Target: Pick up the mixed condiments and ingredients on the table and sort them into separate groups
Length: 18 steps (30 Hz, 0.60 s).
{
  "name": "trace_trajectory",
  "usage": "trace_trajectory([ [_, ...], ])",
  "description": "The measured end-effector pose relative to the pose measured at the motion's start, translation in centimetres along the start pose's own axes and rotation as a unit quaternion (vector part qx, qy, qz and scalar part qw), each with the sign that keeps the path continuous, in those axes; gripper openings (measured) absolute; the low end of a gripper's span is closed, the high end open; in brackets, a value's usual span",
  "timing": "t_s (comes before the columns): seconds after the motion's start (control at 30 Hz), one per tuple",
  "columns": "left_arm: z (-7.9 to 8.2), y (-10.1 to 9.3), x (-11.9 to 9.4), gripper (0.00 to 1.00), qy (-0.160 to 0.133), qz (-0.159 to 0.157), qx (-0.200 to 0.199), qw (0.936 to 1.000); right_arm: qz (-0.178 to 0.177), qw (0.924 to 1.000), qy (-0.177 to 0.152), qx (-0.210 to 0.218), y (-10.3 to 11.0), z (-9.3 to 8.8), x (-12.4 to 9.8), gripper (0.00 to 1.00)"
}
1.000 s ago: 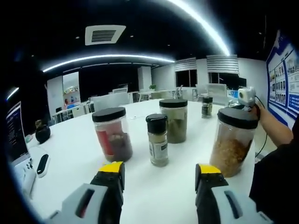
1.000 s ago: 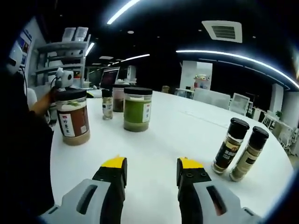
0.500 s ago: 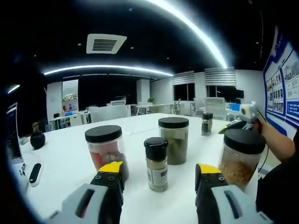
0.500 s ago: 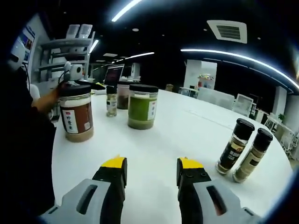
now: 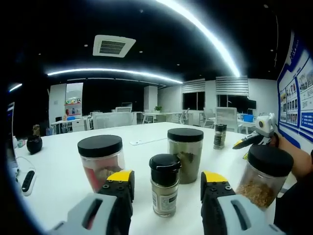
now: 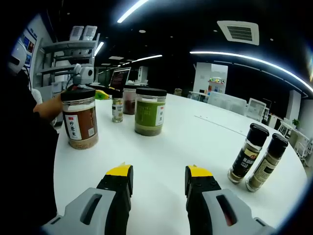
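A small black-capped spice bottle (image 5: pixel 165 192) stands on the white table (image 5: pixel 63 171), in line with the gap of my open left gripper (image 5: pixel 167 182) and just ahead of its yellow tips. A jar of red contents (image 5: pixel 101 159) sits to its left and a jar of green contents (image 5: pixel 185 154) behind it. A jar of brown flakes (image 5: pixel 264 176) is at the right, and another small bottle (image 5: pixel 220 136) lies farther off. My right gripper (image 6: pixel 159 178) is open over bare table (image 6: pixel 186 142). Ahead of it stand the brown jar (image 6: pixel 78 117), the green jar (image 6: pixel 150 111) and two small bottles (image 6: pixel 258 155) at the right.
A dark remote (image 5: pixel 28 180) and a round dark object (image 5: pixel 34 143) lie at the table's left. A hand with the right gripper (image 5: pixel 258 137) hovers behind the brown jar. Shelving (image 6: pixel 63 49) and a monitor (image 6: pixel 120 78) stand beyond the table.
The left gripper has dropped lower and moved in toward the small spice bottle, which now looms larger between its tips. The right gripper has barely shifted.
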<state>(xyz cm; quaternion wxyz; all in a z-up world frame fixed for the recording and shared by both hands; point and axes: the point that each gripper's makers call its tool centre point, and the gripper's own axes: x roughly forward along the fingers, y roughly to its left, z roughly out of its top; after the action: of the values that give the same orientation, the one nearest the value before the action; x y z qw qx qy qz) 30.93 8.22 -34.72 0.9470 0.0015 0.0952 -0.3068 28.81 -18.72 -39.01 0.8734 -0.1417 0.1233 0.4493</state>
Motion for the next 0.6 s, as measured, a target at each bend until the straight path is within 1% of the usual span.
trace_trajectory([
  [0.03,0.0,0.0,0.2,0.54,0.000,-0.002,-0.004,1.0000,0.000,1.0000,0.002,-0.001,0.0,-0.1,0.0,0.43],
  [0.17,0.1,-0.3,0.7,0.53,0.003,0.000,0.006,1.0000,-0.001,1.0000,0.004,0.000,0.0,-0.3,-0.1,0.43],
  [0.23,0.1,-0.2,0.9,0.50,0.003,0.001,0.004,1.0000,-0.002,1.0000,0.004,0.000,0.0,-0.4,-0.1,0.43],
  [0.33,0.2,-0.2,1.0,0.42,-0.005,-0.001,-0.001,1.0000,-0.001,1.0000,0.006,0.002,0.0,-0.5,0.1,0.43],
  [0.5,0.2,0.2,1.2,0.42,-0.010,0.004,-0.013,0.9999,-0.002,1.0000,0.009,0.003,-0.1,-0.7,0.2,0.43],
  [0.6,0.3,0.5,1.4,0.41,-0.018,0.007,-0.028,0.9994,-0.003,0.9999,0.010,0.003,-0.1,-0.8,0.1,0.43],
])
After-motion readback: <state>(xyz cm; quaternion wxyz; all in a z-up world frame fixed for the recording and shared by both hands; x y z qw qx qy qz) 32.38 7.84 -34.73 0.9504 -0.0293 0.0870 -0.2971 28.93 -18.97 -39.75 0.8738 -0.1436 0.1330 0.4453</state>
